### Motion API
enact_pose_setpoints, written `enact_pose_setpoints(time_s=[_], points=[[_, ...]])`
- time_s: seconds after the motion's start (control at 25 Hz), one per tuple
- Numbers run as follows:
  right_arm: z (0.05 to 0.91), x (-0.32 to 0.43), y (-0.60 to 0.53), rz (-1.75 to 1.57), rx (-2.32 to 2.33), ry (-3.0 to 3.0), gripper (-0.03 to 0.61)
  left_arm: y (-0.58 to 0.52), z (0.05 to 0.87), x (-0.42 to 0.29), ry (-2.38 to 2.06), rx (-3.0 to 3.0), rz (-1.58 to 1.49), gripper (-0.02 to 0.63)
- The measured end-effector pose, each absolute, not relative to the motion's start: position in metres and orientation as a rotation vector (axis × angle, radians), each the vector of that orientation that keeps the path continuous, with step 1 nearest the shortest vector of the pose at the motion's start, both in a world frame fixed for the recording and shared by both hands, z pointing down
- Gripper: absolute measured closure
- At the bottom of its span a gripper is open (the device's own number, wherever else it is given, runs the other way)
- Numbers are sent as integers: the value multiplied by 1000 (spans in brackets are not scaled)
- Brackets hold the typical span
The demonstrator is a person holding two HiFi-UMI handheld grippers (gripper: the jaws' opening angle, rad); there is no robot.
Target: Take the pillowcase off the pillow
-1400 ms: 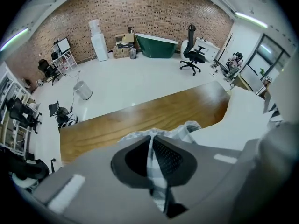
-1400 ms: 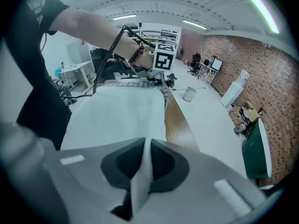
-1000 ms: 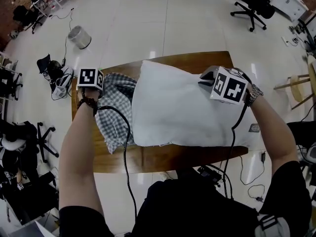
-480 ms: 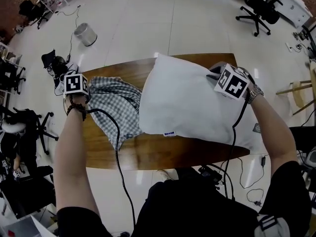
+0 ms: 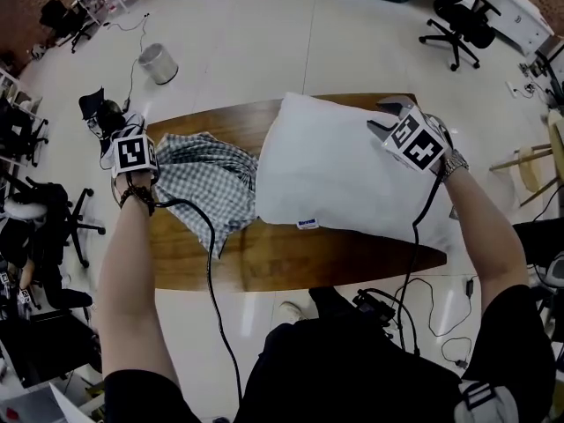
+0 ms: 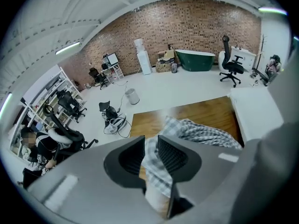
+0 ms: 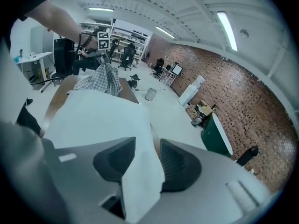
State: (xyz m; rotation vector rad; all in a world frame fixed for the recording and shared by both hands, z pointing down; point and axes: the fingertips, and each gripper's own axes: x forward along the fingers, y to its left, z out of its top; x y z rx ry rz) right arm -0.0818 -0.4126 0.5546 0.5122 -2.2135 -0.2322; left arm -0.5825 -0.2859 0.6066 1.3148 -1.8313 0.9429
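Observation:
The white pillow (image 5: 344, 170) lies bare on the right half of the wooden table (image 5: 291, 258). The grey checked pillowcase (image 5: 207, 179) is off it, bunched on the table's left half. My left gripper (image 5: 145, 167) hangs at the table's left end; in the left gripper view (image 6: 150, 141) its jaws are opening, with a fold of the pillowcase (image 6: 201, 132) still filling the gap between the pads. My right gripper (image 5: 383, 122) is at the pillow's far right corner. Its jaws (image 7: 148, 143) are opening, and the pillow's (image 7: 93, 120) corner sits loosely between them.
A metal bin (image 5: 159, 63) and a dark bag with cables (image 5: 106, 117) lie on the floor left of the table. Office chairs (image 5: 458, 11) stand at the back right and at the left. A wooden stool (image 5: 529, 161) is at the right edge. Cables trail over the table's front edge.
My left gripper pulled the pillowcase leftward off the pillow. The pillow rose a little and shifted right with the right gripper. More bare table now shows in front of both.

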Motion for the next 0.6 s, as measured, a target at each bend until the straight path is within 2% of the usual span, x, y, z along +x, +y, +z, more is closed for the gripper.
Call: enact_pose_setpoints(time_s=[0.24,0.6], points=[[532,-90,-338,-280,530,-2249,416,-241,575,-551,-1886,1431,920,480],[517,-106,-183,-313,565,-2354,419,-153,542,-444,-1873,1714,848,482]])
